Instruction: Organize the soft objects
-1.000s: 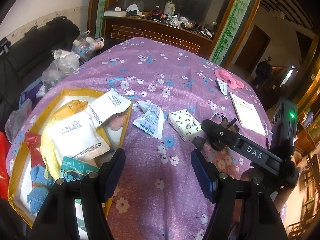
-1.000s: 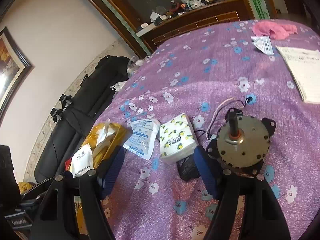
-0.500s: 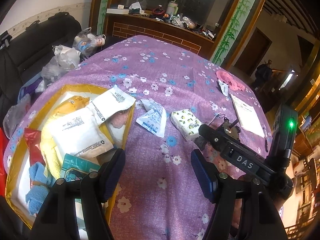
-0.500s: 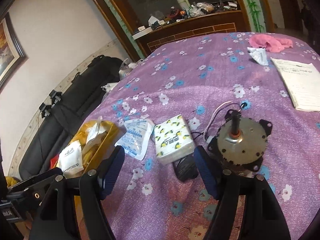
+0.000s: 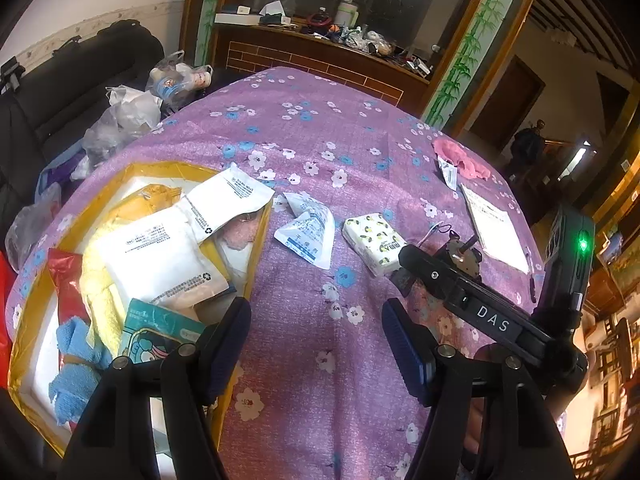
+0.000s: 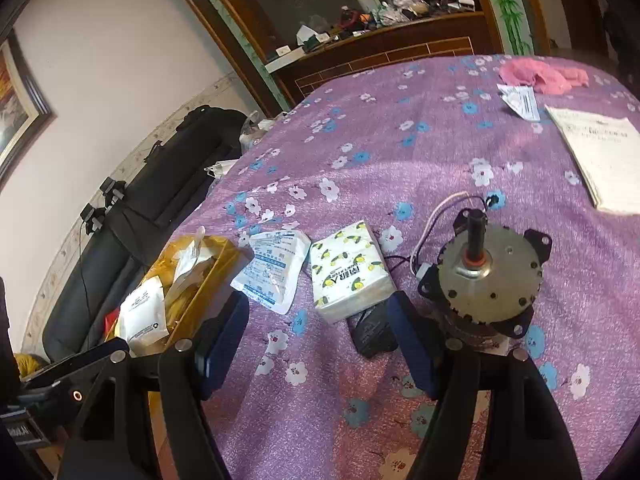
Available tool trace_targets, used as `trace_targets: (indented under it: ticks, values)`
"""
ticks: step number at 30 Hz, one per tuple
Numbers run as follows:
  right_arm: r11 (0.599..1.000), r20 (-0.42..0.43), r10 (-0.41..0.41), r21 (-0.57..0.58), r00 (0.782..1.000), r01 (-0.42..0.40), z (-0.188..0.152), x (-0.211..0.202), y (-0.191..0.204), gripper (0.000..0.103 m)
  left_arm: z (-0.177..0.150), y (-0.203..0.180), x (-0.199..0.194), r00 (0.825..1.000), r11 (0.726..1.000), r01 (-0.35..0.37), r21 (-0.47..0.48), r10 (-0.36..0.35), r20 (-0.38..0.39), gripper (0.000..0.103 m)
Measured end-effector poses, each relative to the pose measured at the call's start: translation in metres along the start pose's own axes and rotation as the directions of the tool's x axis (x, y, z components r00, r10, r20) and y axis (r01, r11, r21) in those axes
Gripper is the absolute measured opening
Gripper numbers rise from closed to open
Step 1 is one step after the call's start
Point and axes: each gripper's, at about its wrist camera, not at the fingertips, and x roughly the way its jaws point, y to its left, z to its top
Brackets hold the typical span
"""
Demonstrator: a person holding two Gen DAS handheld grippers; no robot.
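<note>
A yellow-rimmed tray (image 5: pixel 264 236) at the left holds white pouches (image 5: pixel 160 256), a yellow cloth, a blue cloth (image 5: pixel 76 364) and a teal pack; it also shows in the right wrist view (image 6: pixel 224 260). A white-and-blue pouch (image 5: pixel 308 232) (image 6: pixel 272 272) and a lemon-print tissue pack (image 5: pixel 374 242) (image 6: pixel 348 272) lie on the purple flowered cloth beside it. A pink cloth (image 5: pixel 460 156) (image 6: pixel 540 74) lies far right. My left gripper (image 5: pixel 316 344) is open and empty above the cloth. My right gripper (image 6: pixel 318 340) is open and empty, just short of the tissue pack.
A metal motor (image 6: pixel 488 276) with wires and a black adapter (image 6: pixel 372 334) stand right of the tissue pack. A paper booklet (image 6: pixel 600 156) and a small sachet (image 6: pixel 518 100) lie at the right. Plastic bags (image 5: pixel 120 120) and a black sofa are at the left.
Both grippers have drawn back and risen slightly, so the table items look smaller and further off. Nothing was taken hold of. The objects have not moved.
</note>
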Motion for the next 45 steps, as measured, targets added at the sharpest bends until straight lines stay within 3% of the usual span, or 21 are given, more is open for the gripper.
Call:
trace_targets:
  ticks: [12, 40, 45]
  values:
    - [0.999, -0.012, 0.042, 0.022, 0.999, -0.042, 0.0, -0.001, -0.002, 0.072, 0.0, -0.002, -0.001, 1.0, 1.0, -0.009, 0.008, 0.008, 0.005, 0.071]
    - [1.0, -0.019, 0.028, 0.003, 0.999, -0.028, -0.003, 0.001, 0.001, 0.072, 0.005, 0.004, -0.008, 1.0, 1.0, 0.0, -0.011, 0.0, 0.028, 0.071]
    - [0.998, -0.014, -0.036, -0.051, 0.999, 0.035, -0.001, 0.008, 0.011, 0.071, 0.008, 0.005, -0.011, 0.999, 1.0, 0.003, 0.003, -0.003, 0.034, 0.071]
